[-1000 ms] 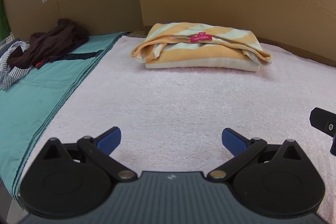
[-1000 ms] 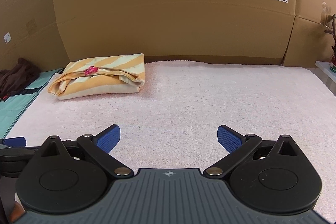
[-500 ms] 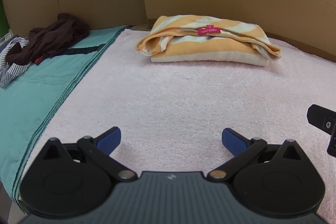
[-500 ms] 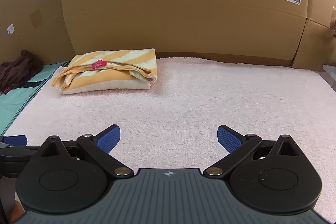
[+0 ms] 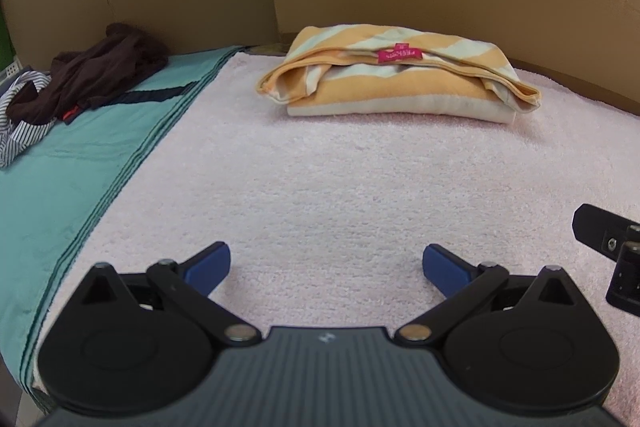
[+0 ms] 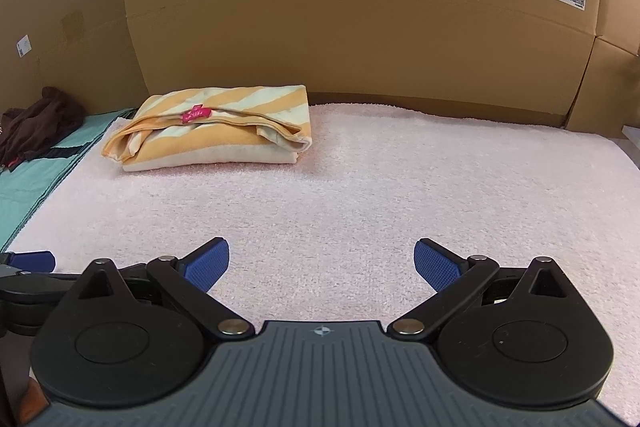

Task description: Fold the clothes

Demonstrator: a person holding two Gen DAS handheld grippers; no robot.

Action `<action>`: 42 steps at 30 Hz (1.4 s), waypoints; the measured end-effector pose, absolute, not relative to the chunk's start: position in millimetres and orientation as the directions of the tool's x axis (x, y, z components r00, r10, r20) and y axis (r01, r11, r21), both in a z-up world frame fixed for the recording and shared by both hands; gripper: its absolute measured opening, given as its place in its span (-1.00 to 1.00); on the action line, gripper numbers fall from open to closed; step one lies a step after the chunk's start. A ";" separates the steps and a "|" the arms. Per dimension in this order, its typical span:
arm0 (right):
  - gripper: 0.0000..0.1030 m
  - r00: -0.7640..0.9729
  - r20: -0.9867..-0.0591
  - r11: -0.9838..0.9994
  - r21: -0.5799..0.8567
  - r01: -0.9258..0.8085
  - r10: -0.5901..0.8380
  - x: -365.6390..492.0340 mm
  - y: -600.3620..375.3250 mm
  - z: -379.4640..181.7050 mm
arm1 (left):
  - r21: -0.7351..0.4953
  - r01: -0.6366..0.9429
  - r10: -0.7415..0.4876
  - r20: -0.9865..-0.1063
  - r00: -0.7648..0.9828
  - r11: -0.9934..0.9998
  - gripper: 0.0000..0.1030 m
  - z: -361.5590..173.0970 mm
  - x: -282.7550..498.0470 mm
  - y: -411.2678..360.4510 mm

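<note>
left gripper [image 5: 326,263] fingers spread, empty | right gripper [image 6: 322,261] fingers spread, empty | folded striped garment [image 5: 396,83] ahead of my fingers, nearer than a second ago | I judge this fold finished; brown clothes pile [image 5: 88,71] far ahead-left is next
</note>
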State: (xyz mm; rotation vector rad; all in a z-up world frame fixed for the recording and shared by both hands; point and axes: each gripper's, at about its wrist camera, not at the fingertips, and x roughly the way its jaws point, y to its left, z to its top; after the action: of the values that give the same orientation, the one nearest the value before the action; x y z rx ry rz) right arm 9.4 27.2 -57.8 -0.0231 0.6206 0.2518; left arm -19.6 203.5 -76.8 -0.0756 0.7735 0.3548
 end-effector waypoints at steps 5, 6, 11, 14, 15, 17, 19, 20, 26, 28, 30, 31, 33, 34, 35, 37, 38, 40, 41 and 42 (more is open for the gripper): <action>0.96 0.782 -0.579 0.968 0.058 -0.244 0.232 10.2 29.5 -59.9 | 0.054 -0.343 0.281 -0.698 0.658 0.938 0.99 -78.0 -17.6 207.1; 0.96 0.783 -0.576 0.968 0.063 -0.245 0.235 10.2 29.6 -59.9 | 0.054 -0.342 0.280 -0.698 0.659 0.938 0.99 -78.0 -17.1 207.8; 0.95 0.790 -0.557 0.963 0.072 -0.261 0.256 12.2 30.4 -58.2 | 0.054 -0.318 0.264 -0.698 0.666 0.946 0.99 -75.3 -11.7 213.6; 0.87 0.795 -0.540 0.956 0.068 -0.287 0.277 16.7 31.1 -53.3 | 0.051 -0.300 0.250 -0.691 0.678 0.953 0.99 -67.2 -5.6 223.9; 0.81 0.794 -0.536 0.952 0.070 -0.298 0.288 19.2 31.1 -51.2 | 0.047 -0.295 0.245 -0.688 0.683 0.954 0.99 -63.8 -2.9 228.5; 0.76 0.781 -0.539 0.944 0.089 -0.319 0.314 28.5 31.9 -47.4 | 0.028 -0.280 0.221 -0.692 0.687 0.960 0.99 -59.8 5.6 239.5; 0.64 0.769 -0.546 0.938 0.109 -0.330 0.334 38.7 32.4 -44.2 | 0.018 -0.262 0.199 -0.700 0.686 0.965 0.99 -57.5 15.0 249.9; 0.48 0.763 -0.552 0.937 0.119 -0.329 0.338 44.3 32.4 -43.0 | 0.028 -0.254 0.200 -0.704 0.682 0.967 0.99 -57.7 19.7 253.9; -0.22 0.705 -0.585 0.915 0.212 -0.345 0.401 79.0 29.1 -47.6 | 0.063 -0.231 0.210 -0.689 0.693 0.971 0.98 -55.1 40.6 281.6; -0.22 0.687 -0.593 0.907 0.245 -0.343 0.420 87.9 27.9 -51.2 | 0.077 -0.227 0.217 -0.677 0.703 0.971 0.98 -53.6 46.6 289.1; -0.21 0.683 -0.608 0.914 0.243 -0.324 0.404 94.8 30.0 -54.6 | 0.080 -0.219 0.216 -0.665 0.715 0.972 0.98 -52.7 53.4 296.8; -0.21 0.682 -0.613 0.916 0.237 -0.323 0.399 97.3 31.8 -56.2 | 0.071 -0.213 0.205 -0.664 0.719 0.975 0.98 -52.9 57.8 301.5; -0.17 0.684 -0.610 0.915 0.226 -0.333 0.400 100.0 35.5 -58.0 | 0.016 -0.192 0.153 -0.674 0.722 0.981 0.98 -52.9 67.5 313.2; -0.13 0.685 -0.604 0.913 0.231 -0.337 0.407 101.7 35.6 -57.7 | -0.015 -0.187 0.127 -0.678 0.724 0.982 0.98 -52.5 72.4 318.6; -0.02 0.687 -0.598 0.910 0.238 -0.341 0.414 103.6 35.6 -57.2 | -0.045 -0.185 0.105 -0.681 0.725 0.982 0.99 -51.9 77.4 323.6; 0.11 0.708 -0.580 0.915 0.239 -0.324 0.402 108.6 34.2 -54.7 | -0.074 -0.188 0.089 -0.676 0.731 0.979 0.98 -49.7 85.6 328.3; 0.18 0.720 -0.571 0.919 0.239 -0.315 0.395 111.2 33.5 -53.4 | -0.079 -0.180 0.080 -0.674 0.734 0.980 0.98 -49.2 89.9 327.8; 0.31 0.745 -0.548 0.925 0.248 -0.288 0.379 117.0 31.1 -52.9 | -0.089 -0.149 0.049 -0.680 0.732 0.985 0.98 -51.1 99.2 324.0; 0.37 0.755 -0.535 0.924 0.264 -0.279 0.380 119.7 29.5 -53.3 | -0.087 -0.140 0.043 -0.685 0.727 0.986 0.98 -53.0 104.3 320.8; 0.37 0.755 -0.531 0.921 0.276 -0.275 0.384 123.6 29.4 -54.2 | -0.082 -0.134 0.041 -0.690 0.722 0.988 0.98 -55.2 109.5 317.2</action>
State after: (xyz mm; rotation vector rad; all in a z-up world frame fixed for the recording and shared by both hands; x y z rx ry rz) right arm 123.6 29.4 -54.2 0.1856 0.6180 0.3615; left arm 109.5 317.2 -55.2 -0.1294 0.7580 0.0971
